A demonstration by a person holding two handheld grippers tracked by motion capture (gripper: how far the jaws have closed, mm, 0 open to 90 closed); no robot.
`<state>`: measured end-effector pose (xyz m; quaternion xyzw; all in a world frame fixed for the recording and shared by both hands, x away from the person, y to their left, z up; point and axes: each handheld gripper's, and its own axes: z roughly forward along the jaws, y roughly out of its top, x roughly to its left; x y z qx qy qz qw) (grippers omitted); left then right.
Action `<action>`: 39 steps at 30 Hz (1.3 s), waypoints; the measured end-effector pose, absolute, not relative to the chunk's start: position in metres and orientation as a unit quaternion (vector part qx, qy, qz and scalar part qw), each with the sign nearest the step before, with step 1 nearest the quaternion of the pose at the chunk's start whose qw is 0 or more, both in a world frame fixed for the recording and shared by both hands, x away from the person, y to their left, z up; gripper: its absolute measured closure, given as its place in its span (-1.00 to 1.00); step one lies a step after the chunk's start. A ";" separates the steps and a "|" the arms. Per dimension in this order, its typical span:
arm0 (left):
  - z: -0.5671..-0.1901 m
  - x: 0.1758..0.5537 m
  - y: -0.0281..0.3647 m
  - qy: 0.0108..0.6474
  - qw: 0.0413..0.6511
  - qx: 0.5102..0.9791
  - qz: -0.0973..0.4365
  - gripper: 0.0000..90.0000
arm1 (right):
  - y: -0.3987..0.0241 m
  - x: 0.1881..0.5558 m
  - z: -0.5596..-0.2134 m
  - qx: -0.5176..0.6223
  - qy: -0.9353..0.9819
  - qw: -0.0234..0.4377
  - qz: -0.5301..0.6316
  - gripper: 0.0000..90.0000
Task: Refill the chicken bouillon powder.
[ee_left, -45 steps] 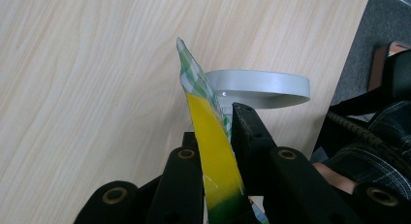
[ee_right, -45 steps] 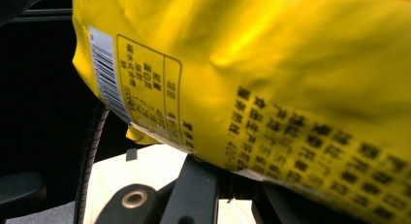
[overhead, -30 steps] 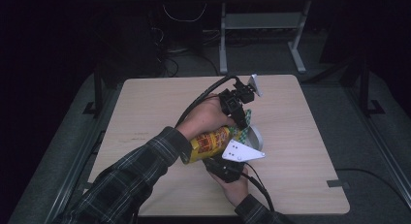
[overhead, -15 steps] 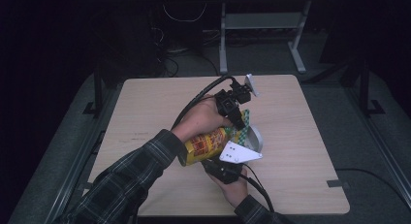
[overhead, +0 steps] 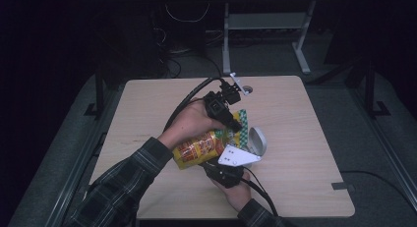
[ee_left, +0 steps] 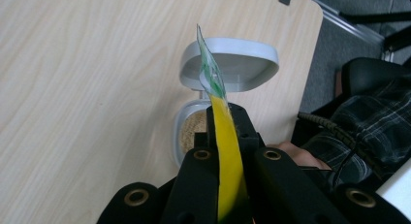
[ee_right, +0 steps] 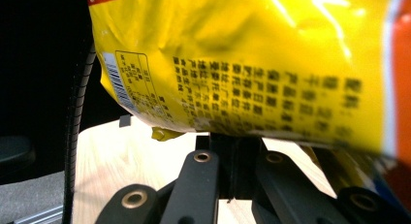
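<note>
A yellow snack bag (overhead: 201, 147) with red print hangs tilted above the table between my two grippers. My left gripper (overhead: 231, 120) is shut on the bag's green-checked top edge (ee_left: 213, 83), which stands thin between its jaws. My right gripper (overhead: 223, 168) is shut on the bag's lower seam, and the bag's printed back (ee_right: 242, 64) hangs close above its jaws. Just under the bag's top end stands a small grey container (ee_left: 190, 132) with brown grains in it and its hinged lid (ee_left: 237, 64) open.
The light wooden table (overhead: 305, 114) has rounded corners and dark floor around it. A person's plaid sleeve (overhead: 123, 187) comes in from the lower left. Black cables (overhead: 187, 99) trail from both grippers. A metal stand (overhead: 265, 20) is beyond the far edge.
My left gripper has shifted a little to the left with the bag's top edge, and the bag has followed. The right gripper has stayed where it was.
</note>
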<state>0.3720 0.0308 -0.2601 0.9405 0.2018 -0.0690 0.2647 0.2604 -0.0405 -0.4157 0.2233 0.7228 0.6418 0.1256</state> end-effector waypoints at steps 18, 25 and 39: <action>-0.255 0.367 0.075 0.206 0.340 0.915 -0.071 1.00 | -0.046 0.264 -0.419 0.238 0.736 0.116 0.623 1.00; -0.258 0.364 0.096 0.213 0.382 0.896 -0.077 1.00 | -0.052 0.261 -0.418 0.234 0.747 0.114 0.611 1.00; -0.269 0.361 0.132 0.211 0.463 0.858 -0.061 1.00 | -0.065 0.257 -0.416 0.236 0.772 0.118 0.578 1.00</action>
